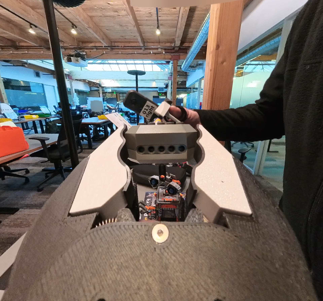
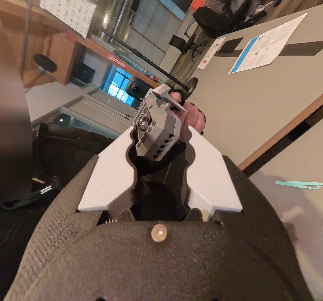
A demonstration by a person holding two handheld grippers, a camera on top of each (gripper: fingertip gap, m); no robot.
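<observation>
Open-plan office with timber ceiling. Left claw (image 1: 161, 144) clamps a grey battery box (image 1: 160, 142); right claw (image 2: 158, 144), beside it, brackets without gripping. Twisting could spill the battery (image 2: 143, 125).

Matt grey plastic block (image 1: 161, 144); rough, grainy printed claw (image 1: 161, 145) fingers (image 1: 103, 170)

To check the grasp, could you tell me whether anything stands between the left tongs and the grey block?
Nothing visible does: the grey block sits directly between the left tongs, with both fingers against its sides.
</observation>
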